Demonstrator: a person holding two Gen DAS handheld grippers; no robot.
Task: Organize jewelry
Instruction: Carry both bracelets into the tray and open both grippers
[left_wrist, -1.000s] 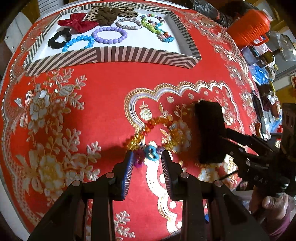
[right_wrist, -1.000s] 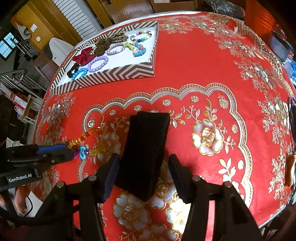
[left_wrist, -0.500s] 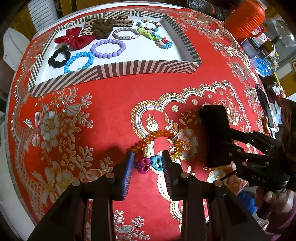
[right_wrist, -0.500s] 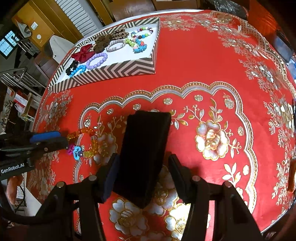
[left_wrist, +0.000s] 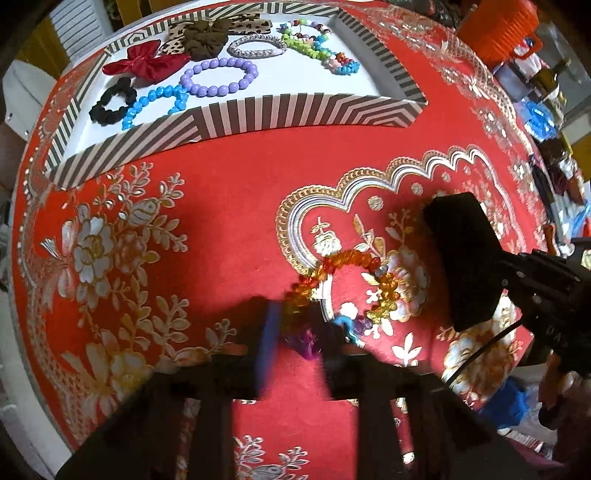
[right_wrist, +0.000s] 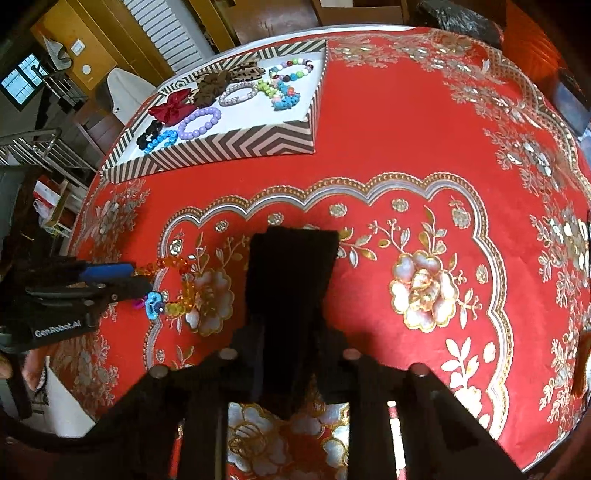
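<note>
Left gripper (left_wrist: 295, 328) jaws closing on the limp, light bracelet (left_wrist: 347, 284) near its charms; right gripper (right_wrist: 291, 354) jaws pinching the soft black pad (right_wrist: 291, 273).

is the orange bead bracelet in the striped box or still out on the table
Out. The orange bracelet lies on the red tablecloth, well short of the striped box, with the left gripper shut on its charm end.
</note>
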